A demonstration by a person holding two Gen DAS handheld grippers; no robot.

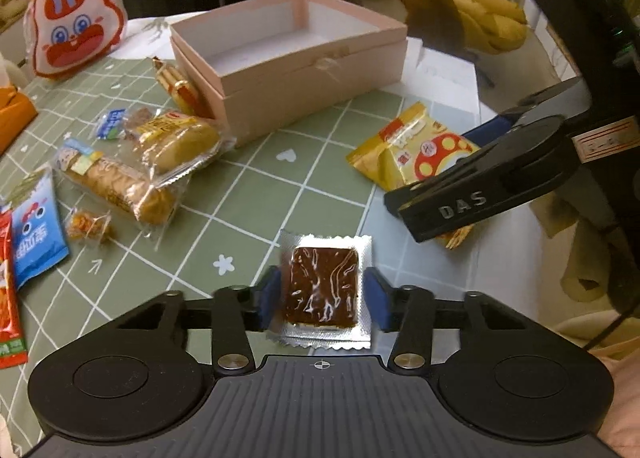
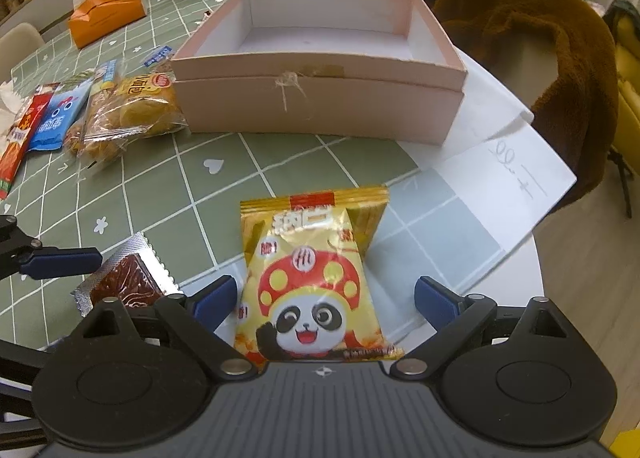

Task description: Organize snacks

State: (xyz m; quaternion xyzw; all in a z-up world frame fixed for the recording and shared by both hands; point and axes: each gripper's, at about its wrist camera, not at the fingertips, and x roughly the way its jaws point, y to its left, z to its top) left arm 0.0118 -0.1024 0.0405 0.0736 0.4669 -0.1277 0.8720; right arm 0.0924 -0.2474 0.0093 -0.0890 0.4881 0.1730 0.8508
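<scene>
A brown cake in a clear-and-foil packet (image 1: 322, 282) lies on the green checked tablecloth (image 1: 248, 186), between the blue pads of my left gripper (image 1: 324, 298). The pads meet the packet's foil edges on both sides. In the right wrist view one left finger (image 2: 60, 258) lies beside the same packet (image 2: 124, 282). A gold packet with a panda in a mushroom hat (image 2: 312, 278) lies between the fingers of my right gripper (image 2: 324, 302), which stands open; its right pad is clear of the packet. The empty open pink box (image 2: 320, 106) stands behind.
Bread packets (image 1: 176, 142), a long biscuit packet (image 1: 116, 186), and blue (image 1: 36, 234) and red (image 1: 8, 298) sachets lie at the left. A rabbit-face bag (image 1: 76, 30) and an orange tissue box (image 2: 106, 14) stand further back. A paper sheet (image 2: 512, 186) overhangs the right table edge by a brown coat (image 2: 540, 58).
</scene>
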